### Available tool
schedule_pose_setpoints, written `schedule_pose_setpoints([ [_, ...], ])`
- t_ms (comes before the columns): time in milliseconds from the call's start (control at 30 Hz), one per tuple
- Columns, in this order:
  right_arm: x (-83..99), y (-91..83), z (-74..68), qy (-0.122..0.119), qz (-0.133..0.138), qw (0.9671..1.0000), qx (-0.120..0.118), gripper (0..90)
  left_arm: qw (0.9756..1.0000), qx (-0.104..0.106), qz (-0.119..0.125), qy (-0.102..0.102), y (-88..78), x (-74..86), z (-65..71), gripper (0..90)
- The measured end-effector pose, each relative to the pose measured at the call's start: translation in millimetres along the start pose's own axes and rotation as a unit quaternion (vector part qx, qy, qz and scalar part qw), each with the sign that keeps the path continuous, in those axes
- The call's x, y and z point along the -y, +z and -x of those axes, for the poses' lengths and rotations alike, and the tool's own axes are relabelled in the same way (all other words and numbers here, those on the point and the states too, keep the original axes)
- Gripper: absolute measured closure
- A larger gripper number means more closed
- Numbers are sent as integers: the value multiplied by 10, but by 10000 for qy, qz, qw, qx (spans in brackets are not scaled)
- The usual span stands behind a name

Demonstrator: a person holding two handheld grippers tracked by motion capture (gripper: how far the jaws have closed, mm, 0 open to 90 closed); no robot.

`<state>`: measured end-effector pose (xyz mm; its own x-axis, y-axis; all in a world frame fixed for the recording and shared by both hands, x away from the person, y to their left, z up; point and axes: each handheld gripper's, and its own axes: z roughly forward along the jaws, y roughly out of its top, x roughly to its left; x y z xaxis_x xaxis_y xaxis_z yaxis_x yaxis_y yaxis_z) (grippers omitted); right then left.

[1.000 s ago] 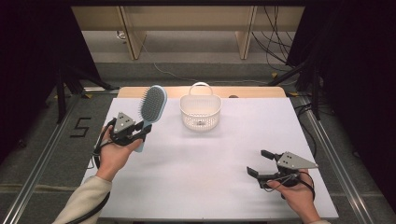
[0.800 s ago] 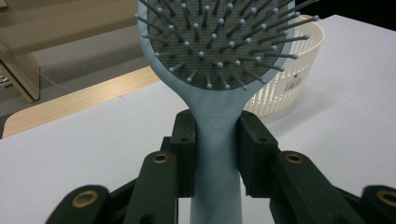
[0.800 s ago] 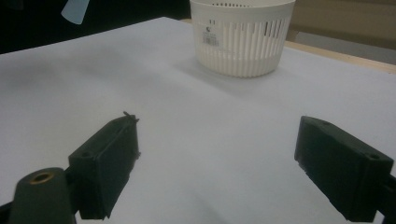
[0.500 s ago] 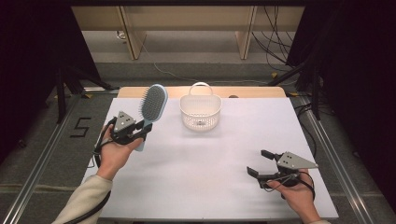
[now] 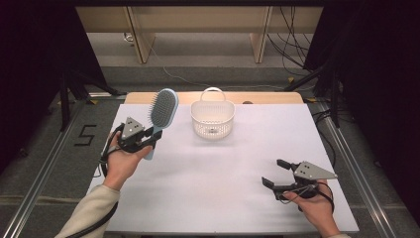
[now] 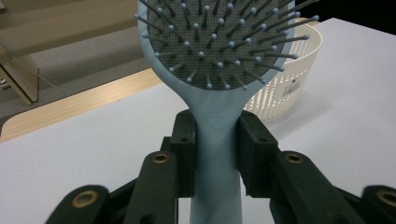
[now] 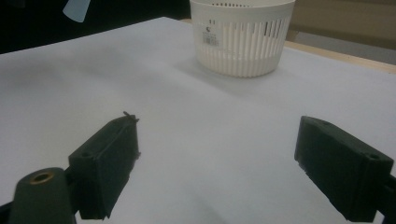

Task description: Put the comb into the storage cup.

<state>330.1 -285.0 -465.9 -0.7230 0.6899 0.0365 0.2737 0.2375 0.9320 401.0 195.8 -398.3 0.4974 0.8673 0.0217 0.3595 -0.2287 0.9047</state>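
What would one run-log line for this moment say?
left gripper: shut on hairbrush handle, brush held upright | right gripper: open, nothing between jaws, low over table | basket: at table's far side

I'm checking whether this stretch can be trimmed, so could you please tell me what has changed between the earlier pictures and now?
Nothing has visibly changed. The left gripper still clamps the blue hairbrush by its handle, raised left of the white basket, and the right gripper still waits open and empty near the table's front right.

A black number 5 [image 5: 86,135] is showing on the floor at nine o'clock of the worktop [image 5: 223,198]; the basket's [image 7: 243,42] small label is staying unreadable.
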Motion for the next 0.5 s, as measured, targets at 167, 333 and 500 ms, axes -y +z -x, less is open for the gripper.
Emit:
schedule_pose_setpoints([
  [167,0,0,0,-4,-4,10000,-1,145,10000,0,5,-7,9,-8,5,702],
  [333,0,-2,0,-6,-4,10000,2,144,10000,-6,7,19,14,-18,8,702],
  [500,0,0,0,-5,-5,10000,-3,144,10000,3,19,12,22,-23,12,702],
])
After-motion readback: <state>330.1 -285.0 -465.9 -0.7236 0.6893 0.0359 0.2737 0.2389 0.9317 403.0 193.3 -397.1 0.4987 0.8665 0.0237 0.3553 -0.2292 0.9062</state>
